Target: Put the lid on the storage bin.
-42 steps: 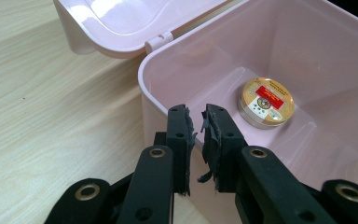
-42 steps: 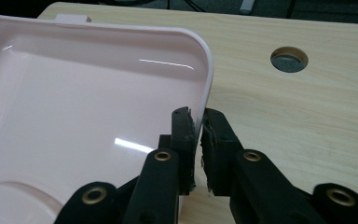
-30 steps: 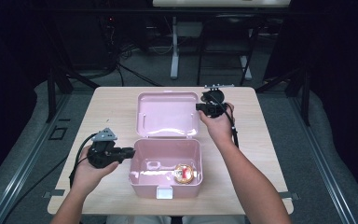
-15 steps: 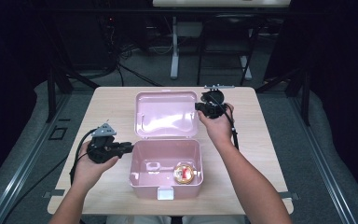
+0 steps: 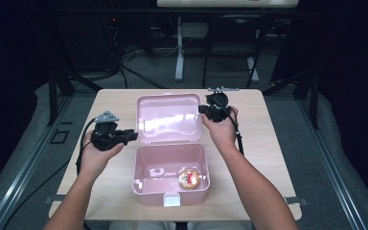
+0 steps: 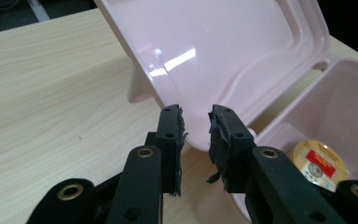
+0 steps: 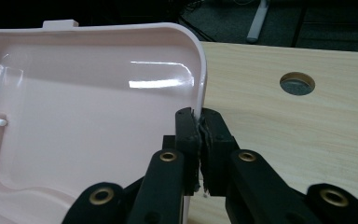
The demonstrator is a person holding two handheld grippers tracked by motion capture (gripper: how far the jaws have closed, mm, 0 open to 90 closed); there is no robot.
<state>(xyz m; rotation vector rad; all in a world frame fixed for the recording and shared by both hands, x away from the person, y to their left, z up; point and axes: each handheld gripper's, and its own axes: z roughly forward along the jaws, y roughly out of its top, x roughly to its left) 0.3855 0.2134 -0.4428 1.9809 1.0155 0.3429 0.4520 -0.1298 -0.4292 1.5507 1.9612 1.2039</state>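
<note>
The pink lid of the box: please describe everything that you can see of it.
The pink lid is glossy plastic with rounded corners and a raised rim, and it stands open behind the box, hinged to its back edge, with its inner side showing. A small tab sticks out of its far edge. The right gripper pinches its side edge. The left gripper has just been opening; its jaws stand apart before the lid's other edge, not pressing it.

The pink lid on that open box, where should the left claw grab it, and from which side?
Take the lid by its thin left edge, near the lower corner by the hinge, coming in level from the table's left. The left claw already faces that edge with its jaws apart, having just been opening with nothing between them. The right claw pinches the opposite rim, steadying it.
</note>
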